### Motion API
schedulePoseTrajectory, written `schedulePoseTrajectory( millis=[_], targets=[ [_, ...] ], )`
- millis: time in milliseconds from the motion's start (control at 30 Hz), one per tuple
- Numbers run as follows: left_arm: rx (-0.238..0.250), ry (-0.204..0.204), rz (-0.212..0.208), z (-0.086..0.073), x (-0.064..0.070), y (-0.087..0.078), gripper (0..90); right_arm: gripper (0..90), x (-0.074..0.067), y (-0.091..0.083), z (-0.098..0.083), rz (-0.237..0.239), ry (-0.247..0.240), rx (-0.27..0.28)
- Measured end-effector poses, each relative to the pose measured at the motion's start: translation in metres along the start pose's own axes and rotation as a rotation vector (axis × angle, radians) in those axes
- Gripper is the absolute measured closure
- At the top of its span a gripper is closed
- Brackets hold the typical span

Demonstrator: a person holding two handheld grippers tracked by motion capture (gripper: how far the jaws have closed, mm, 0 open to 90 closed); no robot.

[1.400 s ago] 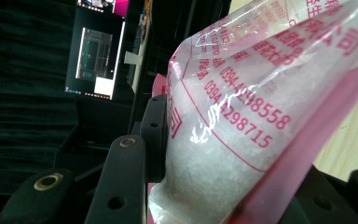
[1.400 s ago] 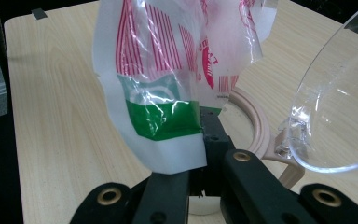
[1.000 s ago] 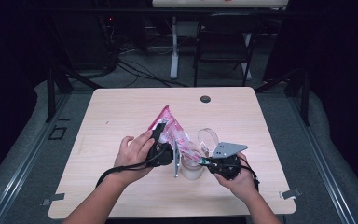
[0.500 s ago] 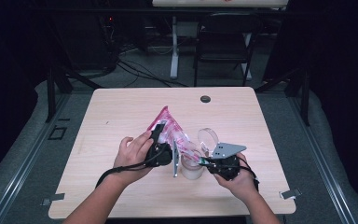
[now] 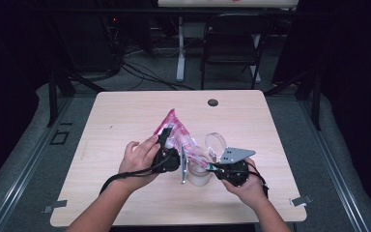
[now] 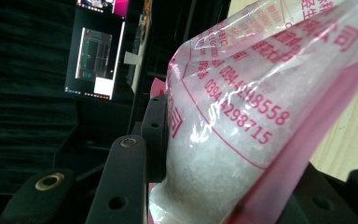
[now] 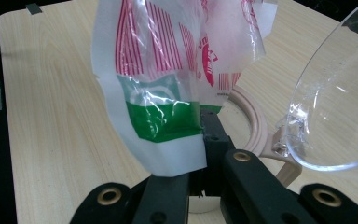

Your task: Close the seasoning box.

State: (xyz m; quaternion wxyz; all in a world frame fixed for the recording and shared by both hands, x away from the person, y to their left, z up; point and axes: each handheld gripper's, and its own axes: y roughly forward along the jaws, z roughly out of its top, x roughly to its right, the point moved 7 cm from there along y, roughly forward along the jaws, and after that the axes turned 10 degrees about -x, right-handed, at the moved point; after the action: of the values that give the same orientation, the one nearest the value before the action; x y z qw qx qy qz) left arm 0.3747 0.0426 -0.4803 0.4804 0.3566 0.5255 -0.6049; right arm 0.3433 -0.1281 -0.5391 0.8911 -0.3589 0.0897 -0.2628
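Observation:
A pink-printed clear bag (image 5: 175, 129) of white grains stands tilted over a small jar (image 5: 197, 177) near the table's front. My left gripper (image 5: 170, 157) is shut on the bag's body; in the left gripper view the bag (image 6: 242, 116) bulges between the jaws, with a black pad (image 6: 155, 135) pressed into it. My right gripper (image 5: 214, 167) is shut on the bag's lower edge, and in the right gripper view it (image 7: 201, 125) pinches a green and white strip of the bag (image 7: 158, 112). The jar's beige rim (image 7: 257, 122) sits just behind, its clear hinged lid (image 7: 335, 102) swung open.
The wooden table (image 5: 125, 116) has a small dark round disc (image 5: 213, 102) near its far edge. A chair (image 5: 232, 48) and a desk leg (image 5: 179, 53) stand beyond the table on the dark floor. Cables trail from both grippers toward the front edge.

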Motion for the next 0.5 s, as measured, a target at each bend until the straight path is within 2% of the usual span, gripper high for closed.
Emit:
schedulePoseTrajectory(
  millis=[500],
  targets=[
    [0.000, -0.008, -0.011, 0.0000, 0.0020, 0.0000, 66.2, 90.0, 0.0019, -0.0024, -0.0002, -0.011, 0.002, -0.002]
  ],
)
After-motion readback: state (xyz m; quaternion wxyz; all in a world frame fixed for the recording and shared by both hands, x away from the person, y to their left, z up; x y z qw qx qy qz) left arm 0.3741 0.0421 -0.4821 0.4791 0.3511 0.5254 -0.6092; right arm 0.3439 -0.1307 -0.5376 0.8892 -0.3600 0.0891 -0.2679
